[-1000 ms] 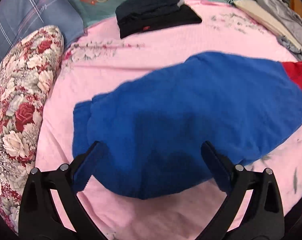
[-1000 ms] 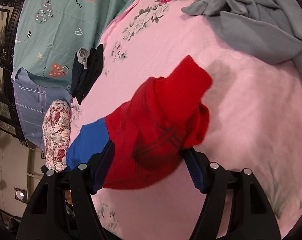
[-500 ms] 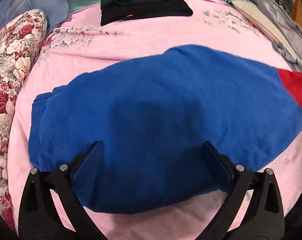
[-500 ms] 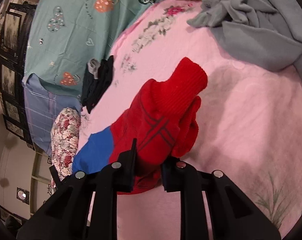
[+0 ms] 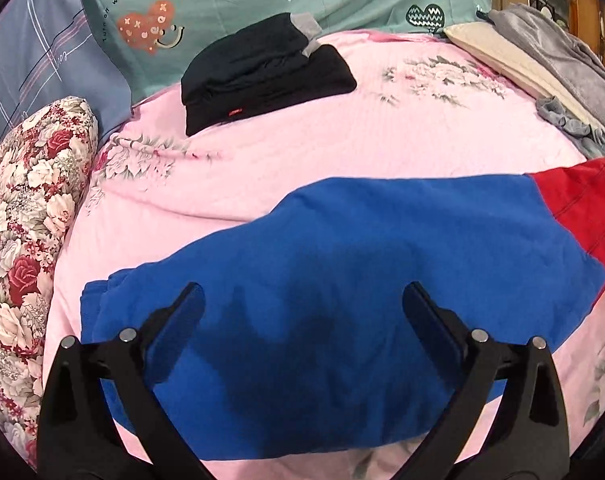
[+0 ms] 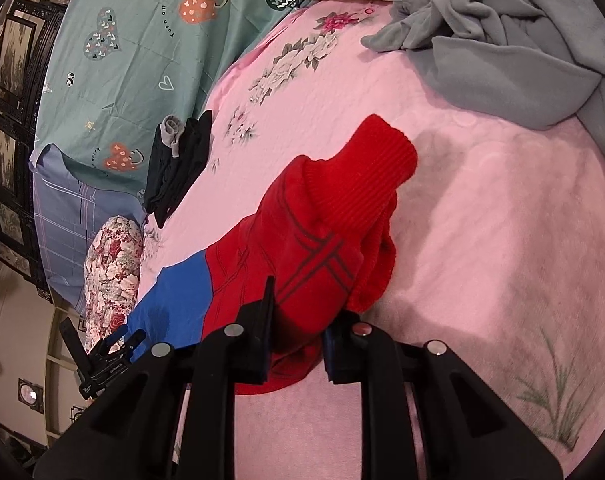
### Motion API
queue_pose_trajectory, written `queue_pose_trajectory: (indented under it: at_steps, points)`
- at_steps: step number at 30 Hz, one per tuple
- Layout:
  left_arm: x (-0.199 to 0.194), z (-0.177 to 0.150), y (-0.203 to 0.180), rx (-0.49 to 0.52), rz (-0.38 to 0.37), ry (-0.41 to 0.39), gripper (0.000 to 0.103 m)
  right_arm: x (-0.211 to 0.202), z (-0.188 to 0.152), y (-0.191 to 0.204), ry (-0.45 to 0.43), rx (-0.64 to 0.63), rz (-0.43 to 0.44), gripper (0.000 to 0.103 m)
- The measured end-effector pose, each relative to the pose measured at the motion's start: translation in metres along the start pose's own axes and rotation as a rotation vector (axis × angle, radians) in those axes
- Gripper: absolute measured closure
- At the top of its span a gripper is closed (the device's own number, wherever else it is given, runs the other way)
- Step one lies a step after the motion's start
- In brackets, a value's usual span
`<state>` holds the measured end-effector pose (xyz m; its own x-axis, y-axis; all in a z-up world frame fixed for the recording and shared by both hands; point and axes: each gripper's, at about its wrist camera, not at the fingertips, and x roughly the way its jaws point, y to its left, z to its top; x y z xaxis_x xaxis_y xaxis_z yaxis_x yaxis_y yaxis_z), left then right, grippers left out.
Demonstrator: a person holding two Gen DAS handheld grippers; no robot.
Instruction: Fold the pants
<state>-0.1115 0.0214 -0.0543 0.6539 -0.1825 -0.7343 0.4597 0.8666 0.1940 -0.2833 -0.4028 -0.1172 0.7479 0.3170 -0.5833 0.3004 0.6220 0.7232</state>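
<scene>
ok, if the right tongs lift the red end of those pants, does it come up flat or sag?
Likely sags: the red-and-blue pants look like soft fleece, already bunched and creased where the right tongs pinch them. The blue half would probably drag across the pink bedspread rather than slide freely.

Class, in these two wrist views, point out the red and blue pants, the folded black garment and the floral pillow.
red and blue pants point(image 6: 302, 248): right wrist view, red part with crossed lines.
folded black garment point(image 5: 262, 76): left wrist view, its top layer.
floral pillow point(image 5: 26, 216): left wrist view, its side.
</scene>
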Motion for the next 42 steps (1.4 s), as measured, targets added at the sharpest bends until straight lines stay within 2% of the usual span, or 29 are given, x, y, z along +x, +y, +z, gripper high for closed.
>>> queue_pose_trajectory:
  at_steps: [12,15,19,23,28,32,35,38,40,42]
  points:
    - [-0.007,-0.002,0.009,-0.05,0.009,-0.012,0.002,0.0,-0.001,0.002,-0.008,-0.003,-0.02,0.084]
    - [-0.018,-0.007,0.033,-0.108,0.022,-0.037,0.002,0.001,0.0,0.003,-0.009,-0.007,-0.027,0.083]
    - [-0.038,-0.023,0.089,-0.268,0.064,-0.07,0.002,-0.001,0.0,0.016,-0.012,-0.03,-0.072,0.083]
    - [-0.054,-0.041,0.131,-0.377,0.11,-0.094,0.002,-0.004,0.003,0.058,-0.036,-0.169,-0.116,0.083]
    - [-0.064,-0.058,0.153,-0.448,0.134,-0.098,0.002,0.014,-0.003,0.138,-0.034,-0.404,-0.086,0.083]
    - [-0.062,-0.066,0.153,-0.452,0.123,-0.08,0.002,0.061,-0.031,0.206,0.064,-0.631,-0.054,0.083]
    - [-0.061,-0.07,0.149,-0.441,0.118,-0.072,0.002,0.108,-0.062,0.238,0.168,-0.77,-0.079,0.083]
    - [-0.062,-0.073,0.149,-0.436,0.115,-0.07,0.002,0.149,-0.091,0.251,0.256,-0.864,-0.116,0.082]
    - [-0.061,-0.073,0.15,-0.438,0.107,-0.069,0.002,0.163,-0.104,0.253,0.269,-0.905,-0.151,0.082]
    - [-0.059,-0.073,0.15,-0.447,0.091,-0.066,0.002,0.167,-0.109,0.254,0.272,-0.931,-0.167,0.074]
